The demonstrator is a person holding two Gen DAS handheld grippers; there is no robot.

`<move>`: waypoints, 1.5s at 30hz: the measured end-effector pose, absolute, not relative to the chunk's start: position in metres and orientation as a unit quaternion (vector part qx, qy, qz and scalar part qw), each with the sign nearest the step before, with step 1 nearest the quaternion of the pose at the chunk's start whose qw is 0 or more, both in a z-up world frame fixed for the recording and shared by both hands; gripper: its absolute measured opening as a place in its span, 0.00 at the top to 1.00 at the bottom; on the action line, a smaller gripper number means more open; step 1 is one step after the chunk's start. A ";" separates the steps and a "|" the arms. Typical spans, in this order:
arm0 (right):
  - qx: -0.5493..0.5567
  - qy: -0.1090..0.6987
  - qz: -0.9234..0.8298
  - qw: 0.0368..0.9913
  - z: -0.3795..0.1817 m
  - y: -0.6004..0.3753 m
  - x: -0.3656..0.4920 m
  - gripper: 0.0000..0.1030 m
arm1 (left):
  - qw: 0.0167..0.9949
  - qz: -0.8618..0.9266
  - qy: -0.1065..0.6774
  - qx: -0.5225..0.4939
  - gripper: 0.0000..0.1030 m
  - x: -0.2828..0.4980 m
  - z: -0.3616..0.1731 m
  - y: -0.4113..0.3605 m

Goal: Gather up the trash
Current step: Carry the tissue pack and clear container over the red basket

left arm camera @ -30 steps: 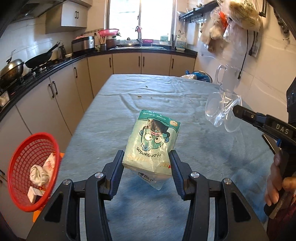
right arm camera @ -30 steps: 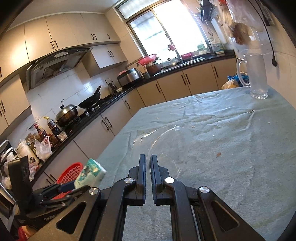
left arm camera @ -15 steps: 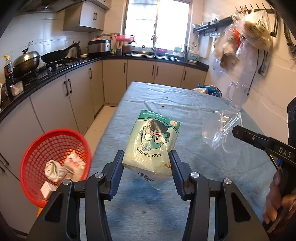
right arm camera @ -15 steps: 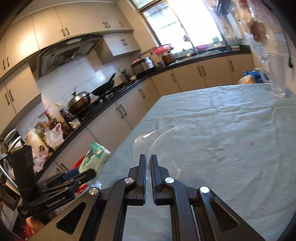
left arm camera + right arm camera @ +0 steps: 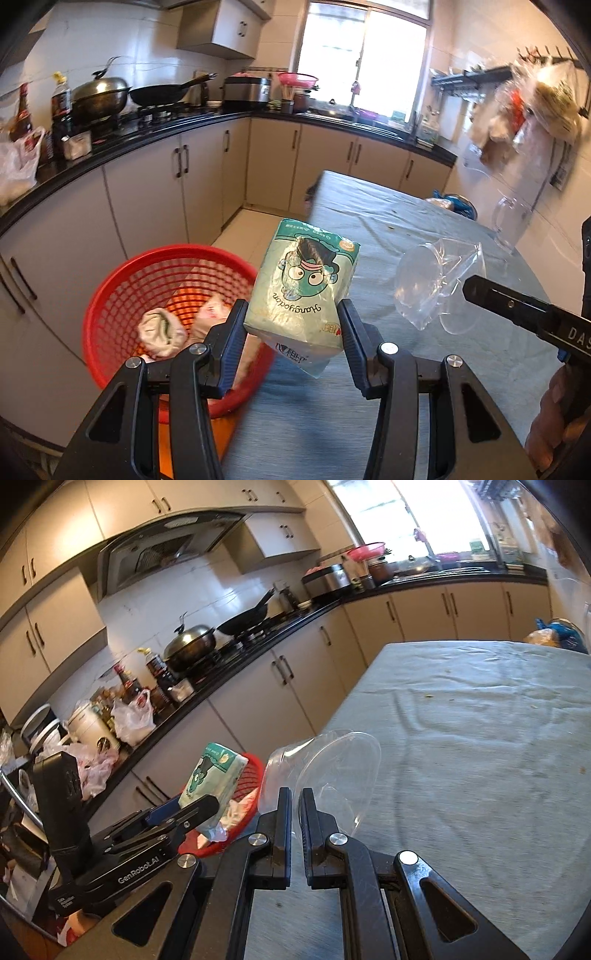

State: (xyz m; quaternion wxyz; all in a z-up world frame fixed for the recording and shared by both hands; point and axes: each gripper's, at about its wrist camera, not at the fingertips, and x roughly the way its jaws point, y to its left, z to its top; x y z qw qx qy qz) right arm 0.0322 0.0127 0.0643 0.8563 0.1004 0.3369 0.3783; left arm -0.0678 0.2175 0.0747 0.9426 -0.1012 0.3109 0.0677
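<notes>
My left gripper (image 5: 291, 314) is shut on a green tissue pack (image 5: 304, 284) with a cartoon face and holds it in the air at the table's left edge, beside a red mesh basket (image 5: 122, 288). The basket holds crumpled wrappers (image 5: 160, 326). My right gripper (image 5: 294, 799) is shut on the rim of a clear plastic cup (image 5: 332, 760) and holds it above the table. The cup (image 5: 428, 284) and the right gripper also show at the right of the left wrist view. The pack (image 5: 212, 775) and basket (image 5: 247, 797) show at the left of the right wrist view.
A table under a grey-blue cloth (image 5: 406, 236) runs ahead to the right. A clear jug (image 5: 511, 225) stands at its far right edge. Beige cabinets (image 5: 147, 199) and a black counter with pans line the left wall. Bags hang on the right wall (image 5: 535, 96).
Both grippers have swung left toward the red basket, each still holding its item. The basket has come from the far left of the left wrist view to just left of the tissue pack.
</notes>
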 end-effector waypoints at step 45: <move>0.035 0.393 0.450 0.801 0.020 0.183 0.048 0.94 | 0.908 0.184 0.342 -0.156 0.54 -0.072 0.010 0.344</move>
